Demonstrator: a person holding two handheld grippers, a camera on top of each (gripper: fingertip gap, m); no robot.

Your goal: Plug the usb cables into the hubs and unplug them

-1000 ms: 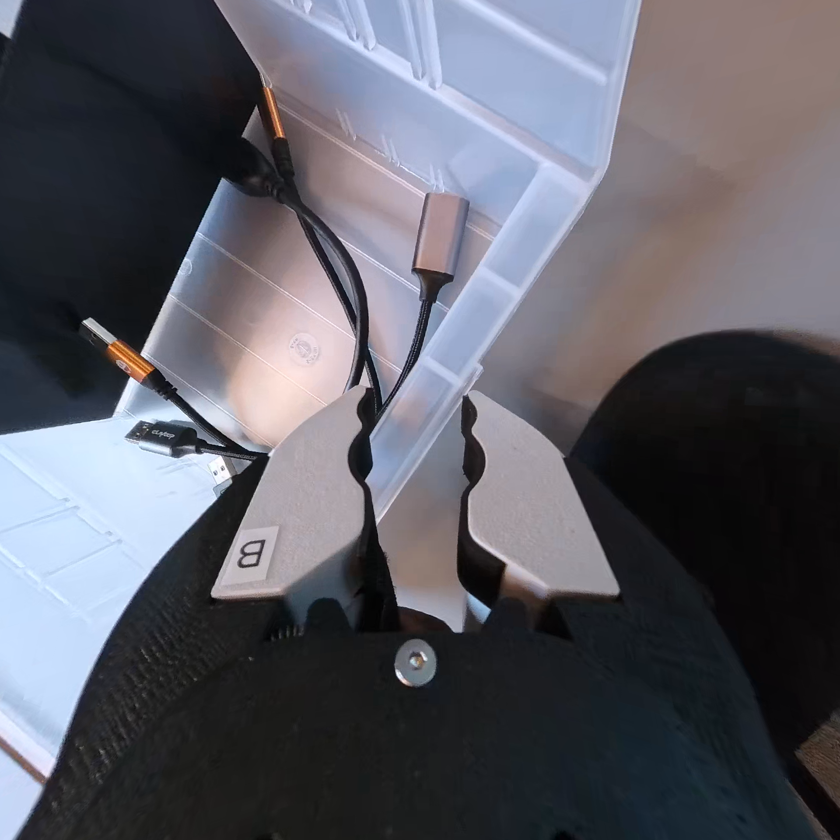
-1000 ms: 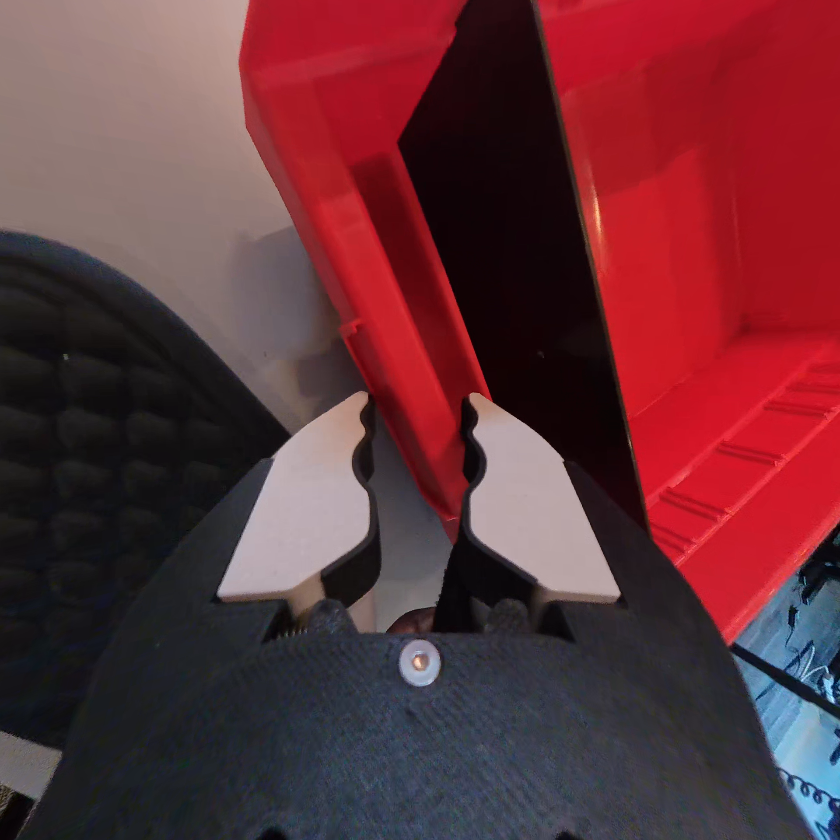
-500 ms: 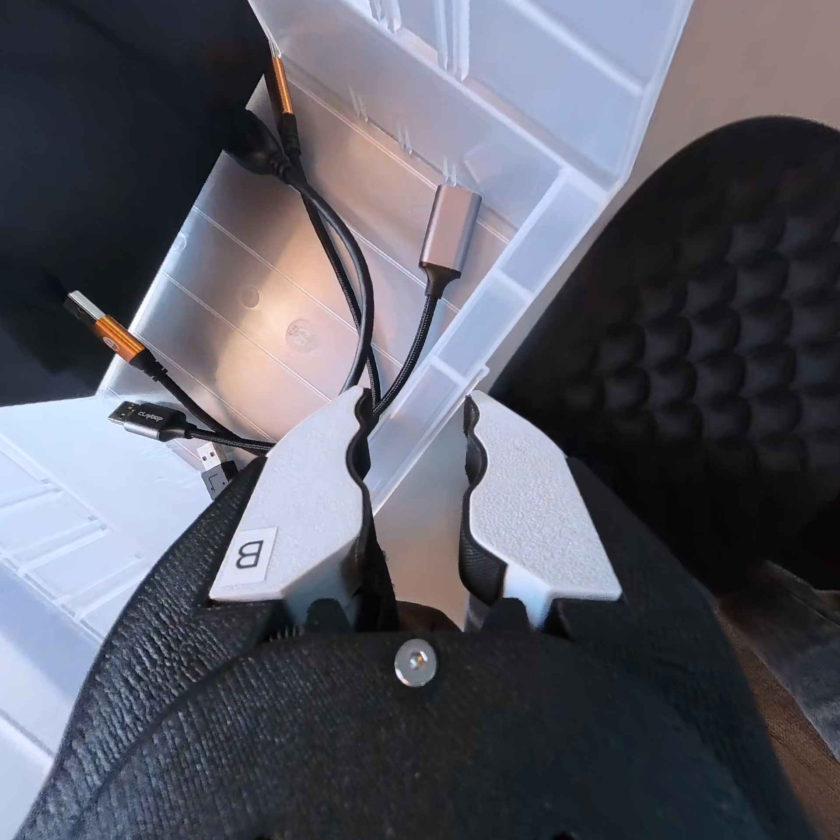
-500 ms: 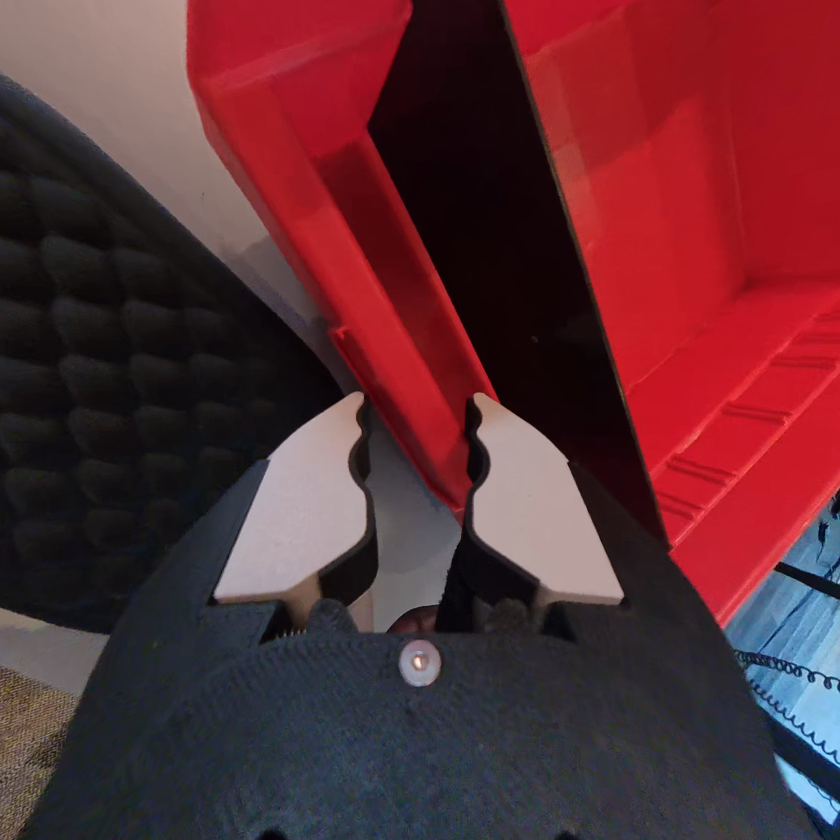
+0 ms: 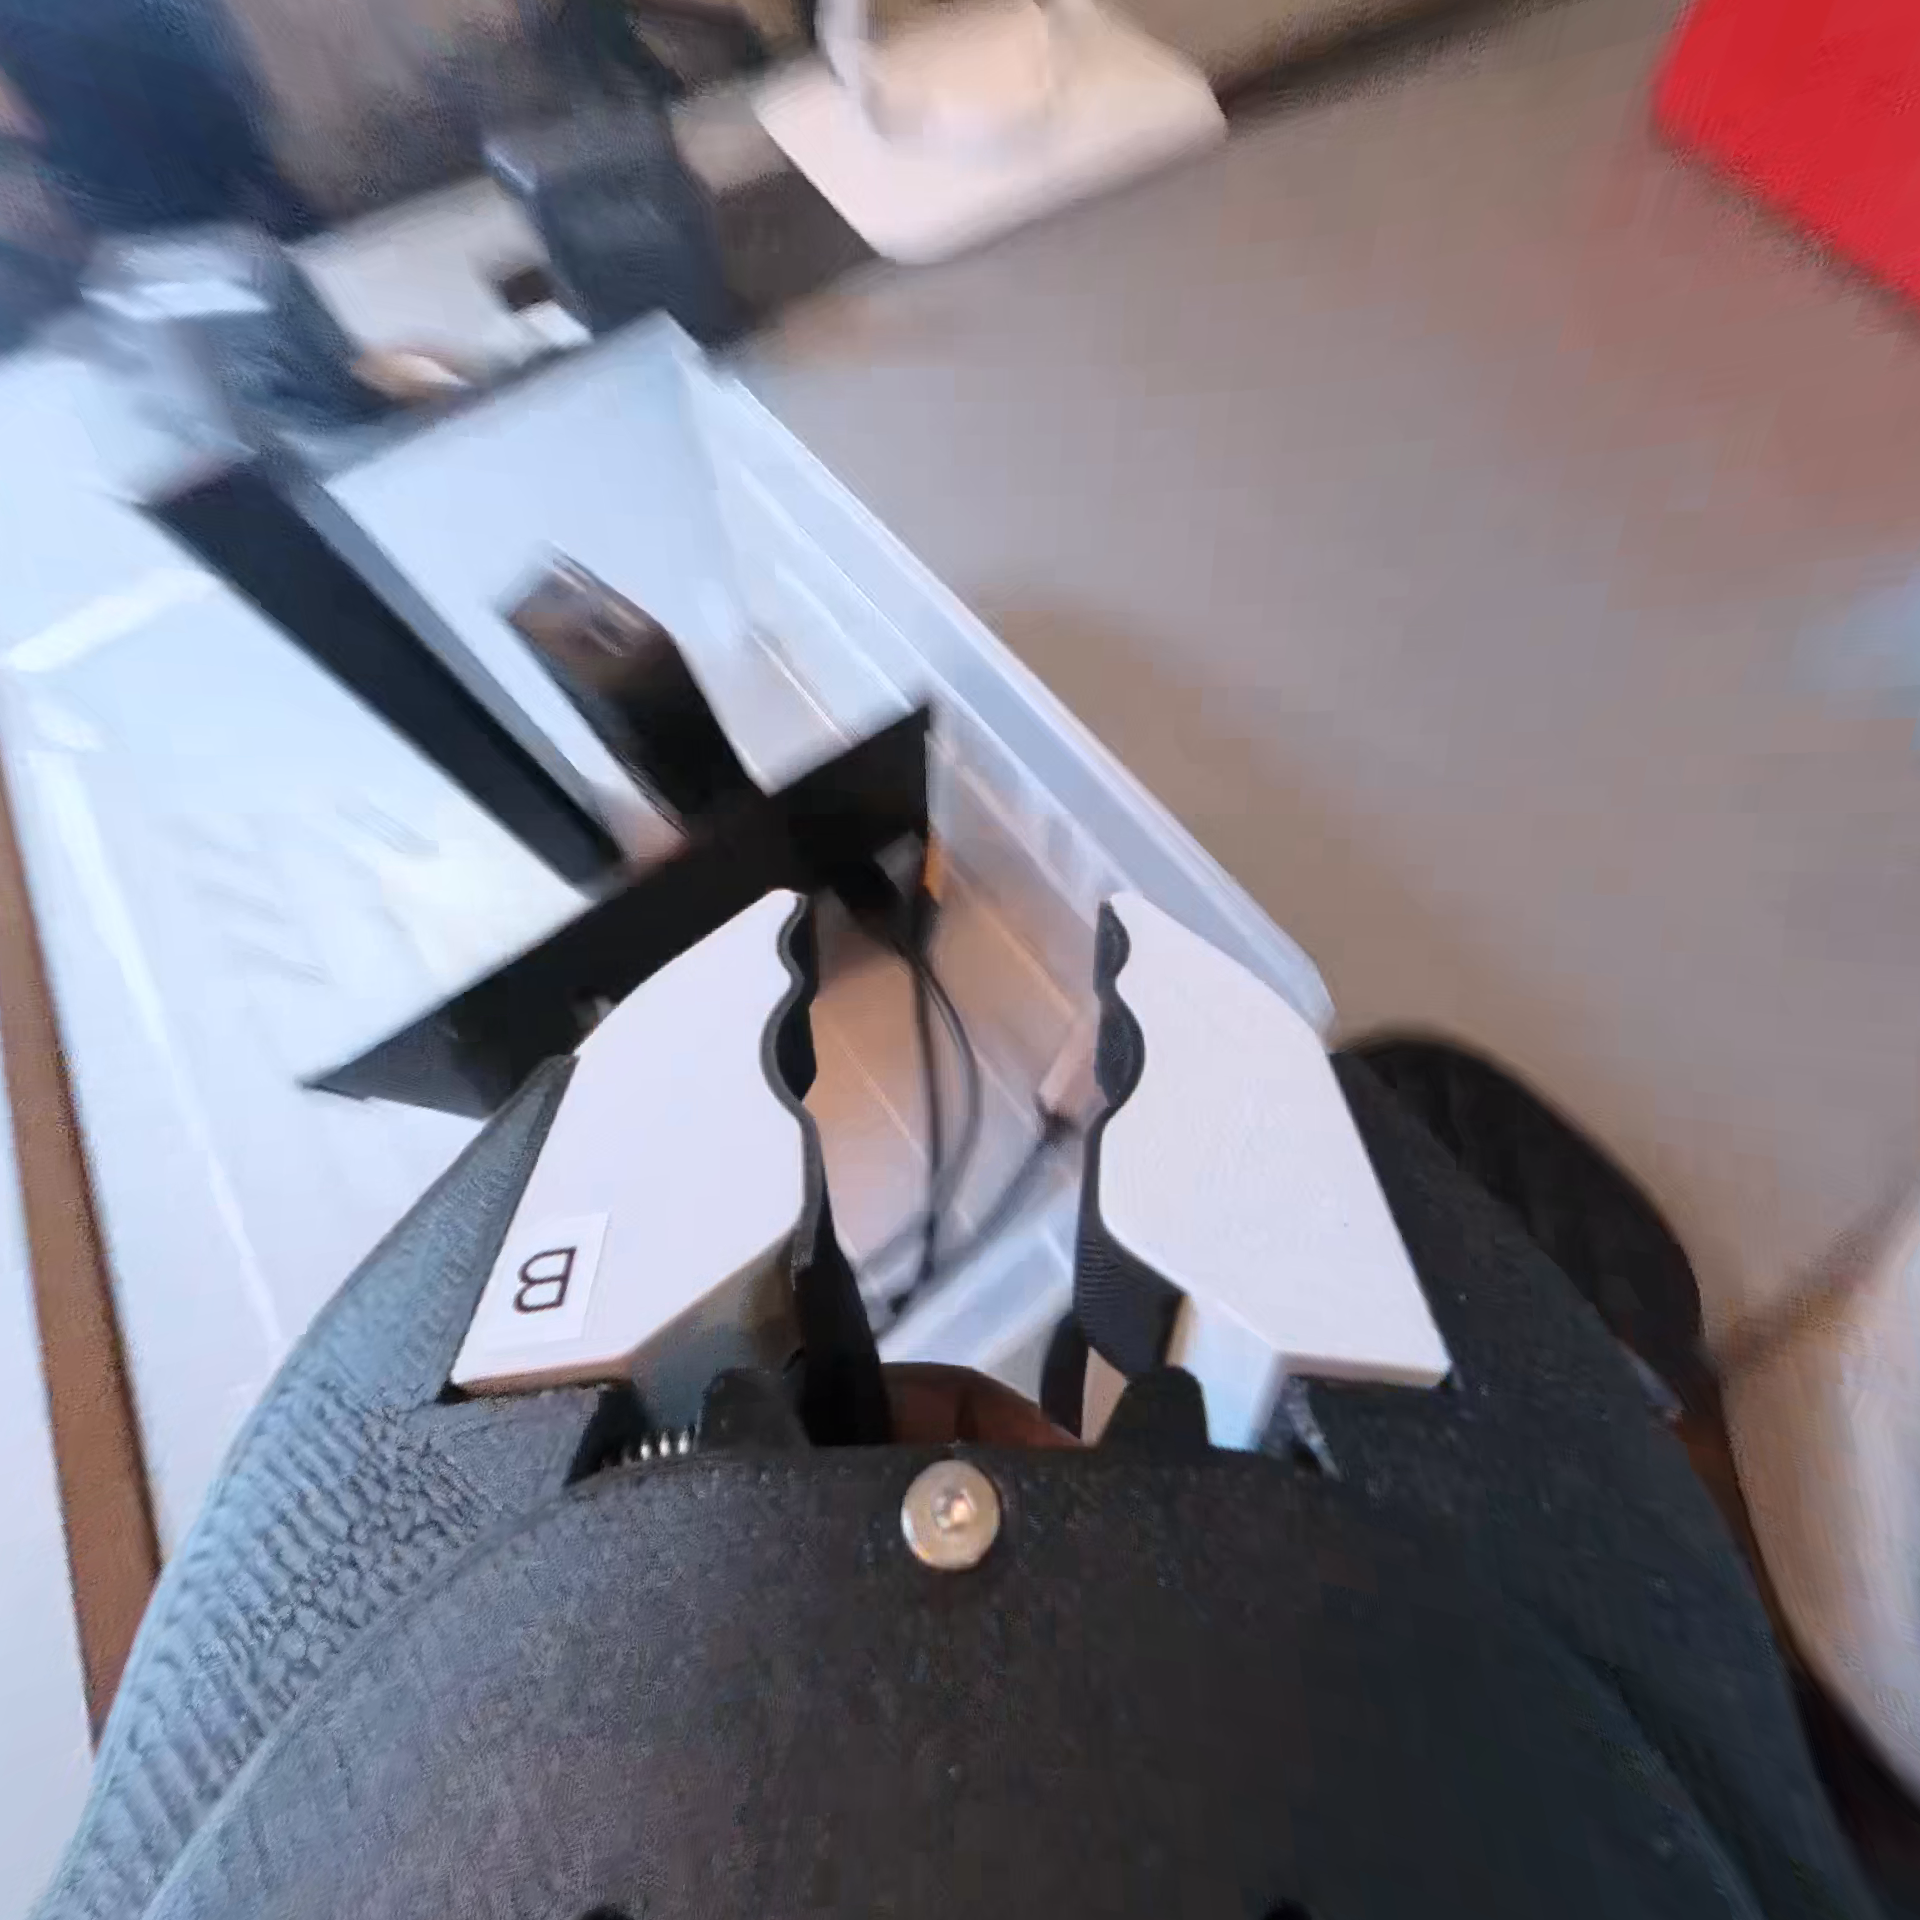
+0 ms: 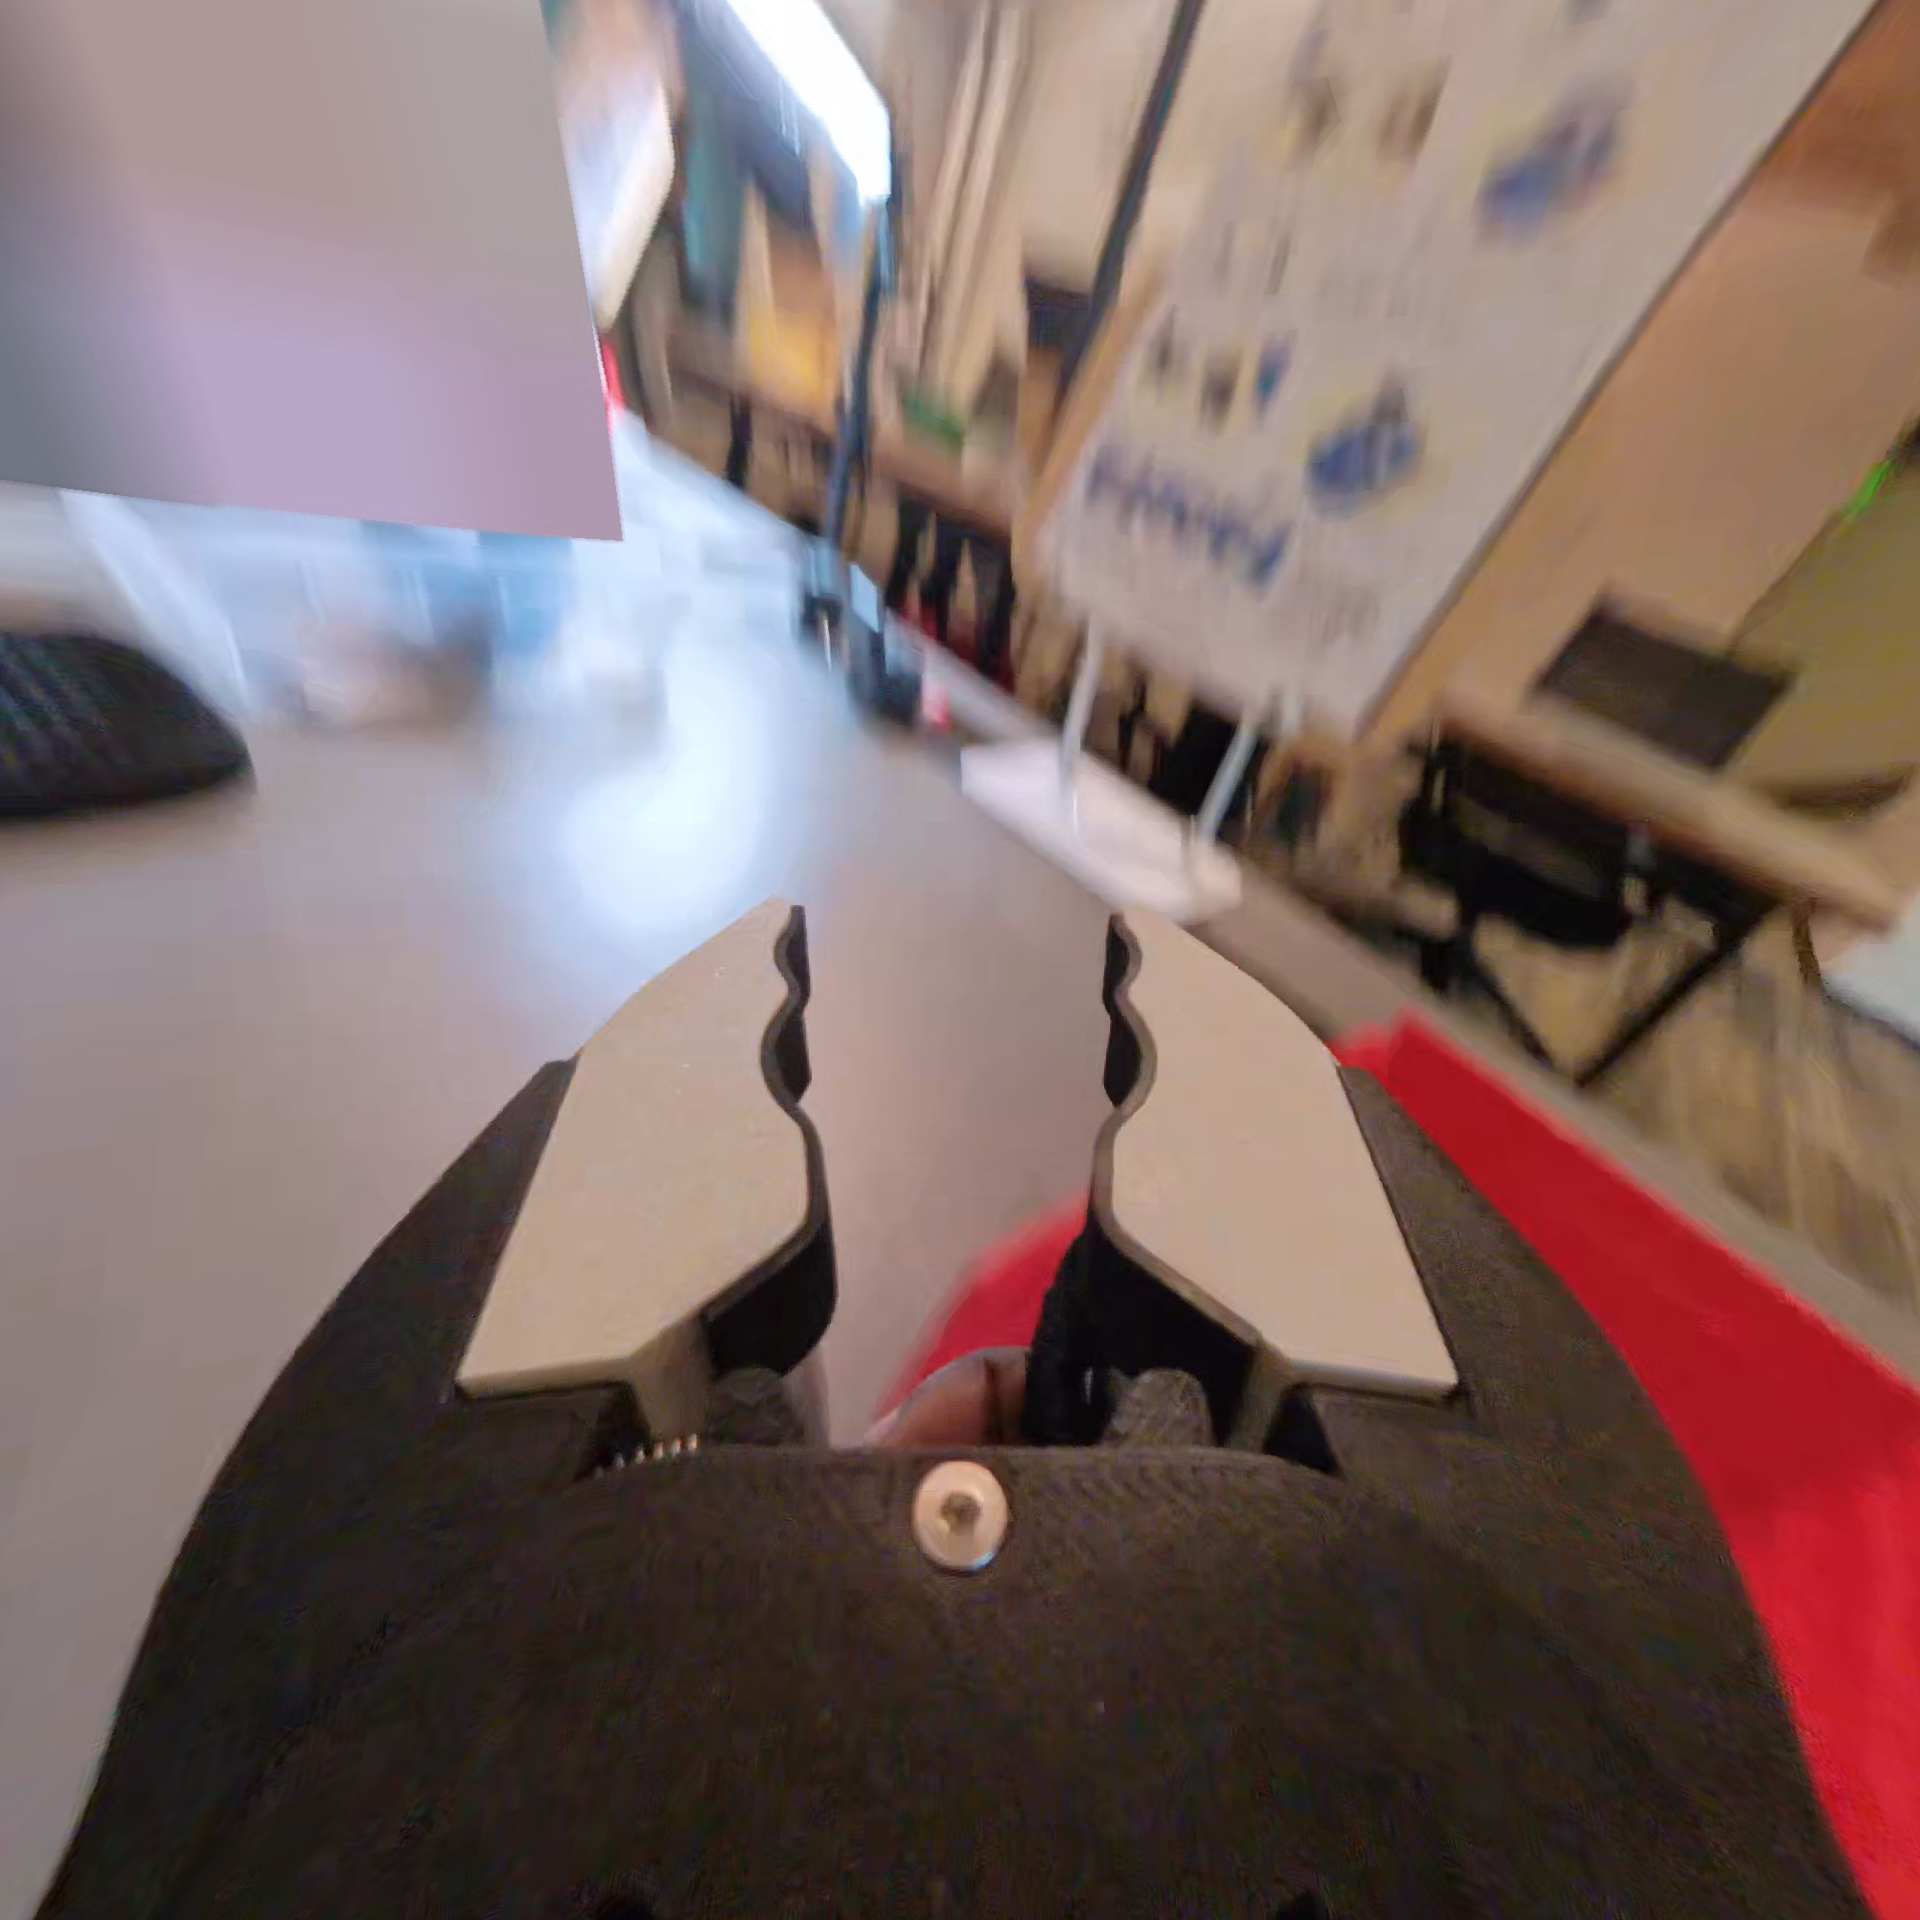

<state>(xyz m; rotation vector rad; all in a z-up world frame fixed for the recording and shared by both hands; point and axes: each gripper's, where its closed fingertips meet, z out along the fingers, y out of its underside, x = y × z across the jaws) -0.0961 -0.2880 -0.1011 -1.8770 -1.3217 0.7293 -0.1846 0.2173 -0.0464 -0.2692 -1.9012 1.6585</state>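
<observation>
The left wrist view is blurred by motion. My left gripper (image 5: 951, 914) is open and empty, above a translucent white bin (image 5: 1039, 686) with a black divider (image 5: 644, 914). Black USB cables (image 5: 940, 1049) lie in the bin's near compartment, showing between my fingers, and a grey connector (image 5: 1062, 1081) lies by the right finger. A dark plug with a silver end (image 5: 603, 634) lies in the far compartment. My right gripper (image 6: 951, 925) is open and empty over the grey table (image 6: 416, 987), with a red bin (image 6: 1610, 1299) below it to the right. No hub is clearly visible.
A black mesh object lies at the table's left (image 6: 94, 727) and by my left gripper's right side (image 5: 1507, 1195). A white sign on a stand (image 6: 1247, 416) has its base at the table's far edge (image 6: 1101, 831). The red bin's corner (image 5: 1808, 135) shows at top right.
Both grippers opened wider and let go of the bin walls they held. Both views swung from looking down into the tilted bins to looking out across the table.
</observation>
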